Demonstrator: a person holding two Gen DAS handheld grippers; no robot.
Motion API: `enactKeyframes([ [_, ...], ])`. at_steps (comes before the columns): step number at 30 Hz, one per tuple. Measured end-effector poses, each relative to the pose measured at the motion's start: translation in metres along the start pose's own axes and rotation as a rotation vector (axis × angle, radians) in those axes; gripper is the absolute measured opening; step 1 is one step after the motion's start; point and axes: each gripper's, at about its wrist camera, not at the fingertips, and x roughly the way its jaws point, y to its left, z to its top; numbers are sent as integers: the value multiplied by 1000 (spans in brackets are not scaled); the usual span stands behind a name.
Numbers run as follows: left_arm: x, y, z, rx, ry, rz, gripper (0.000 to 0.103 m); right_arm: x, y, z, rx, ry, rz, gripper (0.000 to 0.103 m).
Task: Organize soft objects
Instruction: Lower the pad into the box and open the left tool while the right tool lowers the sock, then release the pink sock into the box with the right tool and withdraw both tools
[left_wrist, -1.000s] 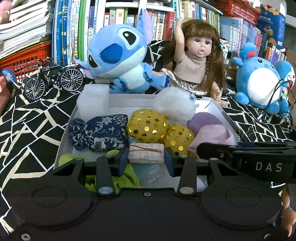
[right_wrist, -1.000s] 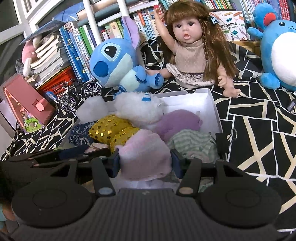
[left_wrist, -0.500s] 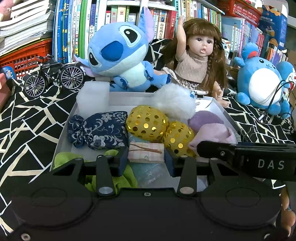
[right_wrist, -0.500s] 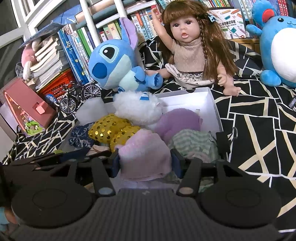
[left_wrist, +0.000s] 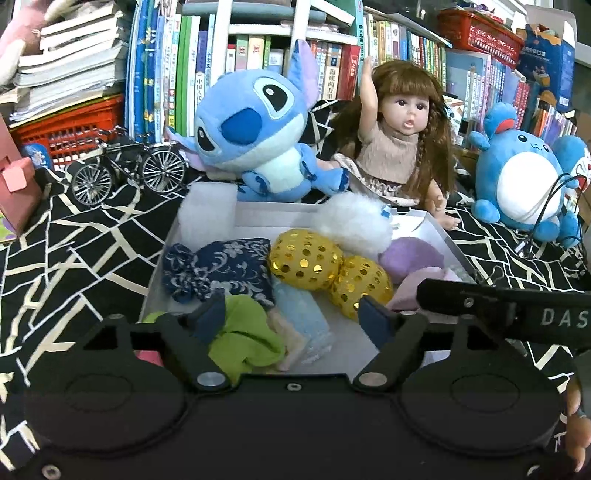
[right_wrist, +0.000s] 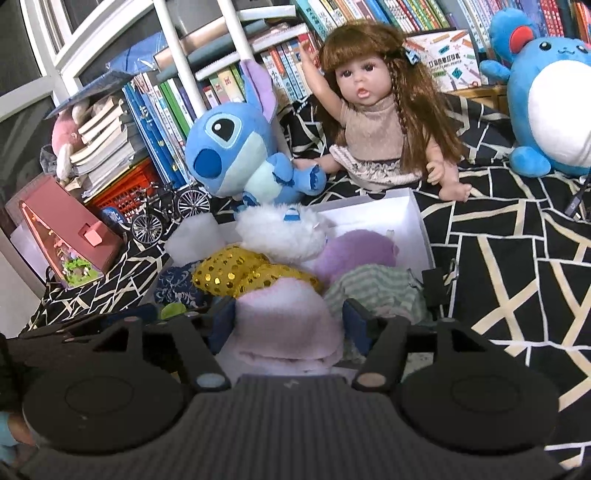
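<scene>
A white box (left_wrist: 451, 246) on the patterned cloth holds several soft things: a navy floral pouch (left_wrist: 221, 269), two gold sequin balls (left_wrist: 306, 258), a white fluffy toy (left_wrist: 354, 225) and a purple plush (left_wrist: 412, 258). My left gripper (left_wrist: 291, 319) hangs over the box's near end. Its jaws are opening, and a folded light blue cloth (left_wrist: 304, 317) and a green cloth (left_wrist: 242, 334) lie loose between them. My right gripper (right_wrist: 290, 321) is opening too, with a pink cloth (right_wrist: 286, 321) filling the gap between its fingers. A striped green cloth (right_wrist: 373, 291) lies beside it.
Behind the box (right_wrist: 421, 229) sit a blue plush alien (left_wrist: 251, 136), a doll (left_wrist: 402, 147) and a round blue plush (left_wrist: 521, 177). A model bicycle (left_wrist: 129, 173) and a pink house box (right_wrist: 66, 236) stand to the left. Bookshelves line the back.
Both grippers' jaws have spread apart. The left one has let go of the folded cloth bundle, which now lies in the box. The pink cloth has widened between the right fingers.
</scene>
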Motion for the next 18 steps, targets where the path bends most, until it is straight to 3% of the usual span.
enactKeyframes([
  [18,-31,17,-2,-60,-23,2,84,-26,15,-1,-59,-83,-49,88],
])
